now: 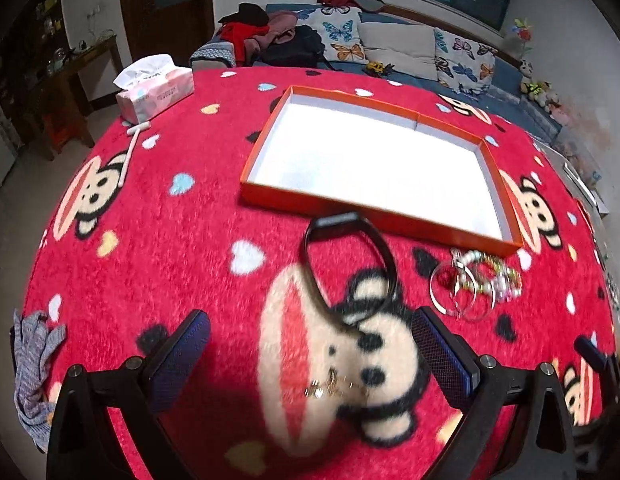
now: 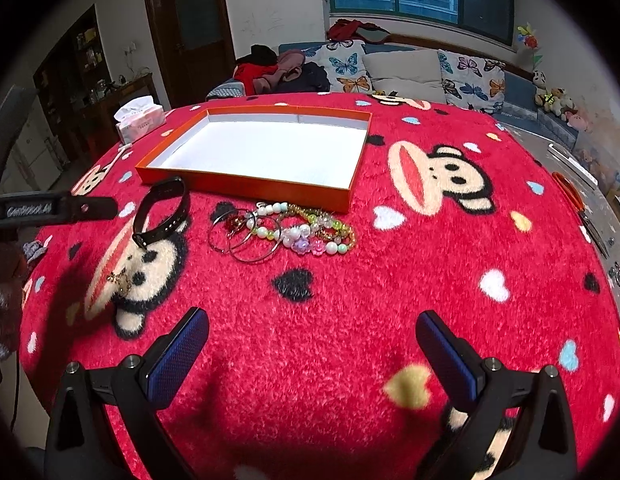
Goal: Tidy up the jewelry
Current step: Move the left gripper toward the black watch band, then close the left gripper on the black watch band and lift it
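Observation:
An orange tray (image 1: 270, 196) (image 2: 246, 184) with a bare white floor lies on the red monkey-print cloth. A black wristband (image 1: 350, 264) (image 2: 162, 212) stands looped on the cloth just in front of it. A small gold chain (image 1: 330, 390) (image 2: 120, 280) lies nearer. Silver bangles (image 1: 458, 292) (image 2: 246, 236) and beaded bracelets (image 1: 494, 276) (image 2: 314, 230) sit in a heap by the tray's near corner. My left gripper (image 1: 310, 348) is open above the gold chain, behind the wristband. My right gripper (image 2: 312, 344) is open over bare cloth, nearer than the heap.
A pink tissue box (image 1: 156, 88) (image 2: 140, 118) stands at the table's far left. A grey knitted glove (image 1: 34, 364) lies at the left edge. Orange-handled scissors (image 2: 574, 200) lie off to the right. A sofa with butterfly cushions (image 1: 390, 44) runs behind the table.

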Tool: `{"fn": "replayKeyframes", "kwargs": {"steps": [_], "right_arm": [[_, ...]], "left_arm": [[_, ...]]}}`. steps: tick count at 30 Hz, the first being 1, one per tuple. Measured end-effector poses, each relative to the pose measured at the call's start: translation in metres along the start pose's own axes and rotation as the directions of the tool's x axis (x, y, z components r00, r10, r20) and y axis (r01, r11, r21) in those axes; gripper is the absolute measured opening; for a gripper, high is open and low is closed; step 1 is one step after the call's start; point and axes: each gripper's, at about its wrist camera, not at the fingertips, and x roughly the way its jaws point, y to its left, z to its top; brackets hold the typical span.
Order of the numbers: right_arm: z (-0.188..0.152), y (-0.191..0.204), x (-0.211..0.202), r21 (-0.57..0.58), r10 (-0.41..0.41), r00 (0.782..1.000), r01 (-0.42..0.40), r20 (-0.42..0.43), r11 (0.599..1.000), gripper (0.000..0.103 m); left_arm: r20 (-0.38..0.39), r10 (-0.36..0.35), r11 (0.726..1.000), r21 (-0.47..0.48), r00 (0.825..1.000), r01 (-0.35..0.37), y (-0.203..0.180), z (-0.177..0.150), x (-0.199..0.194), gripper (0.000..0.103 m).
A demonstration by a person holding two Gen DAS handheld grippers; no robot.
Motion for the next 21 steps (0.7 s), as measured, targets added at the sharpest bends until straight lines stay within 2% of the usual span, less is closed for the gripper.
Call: {"fn": "replayKeyframes", "kwargs": {"steps": [11,16,21], "right_arm": [[0.015,-0.008,0.010,-0.019,0.016,1.000,-0.017,-0.003,1.000,0.103],[0.020,-0.012,0.018,0.001,0.045,0.999,-0.045,-0.019,0.999,0.103],[0.024,-0.014,0.024,-0.004,0.062,0.998,-0.062,-0.029,0.998,0.103]], "left_arm": [[-0.065,-0.006,0.992,-0.129,0.998,-0.003,0.000,0.055,0.036,0.103],[-0.081,0.023,0.992,-0.120,0.996,-0.032,-0.008,0.069,0.052,0.103],[-0.125,0.032,0.992,-0.119,0.992,-0.047,-0.013,0.070,0.073,0.083]]}}
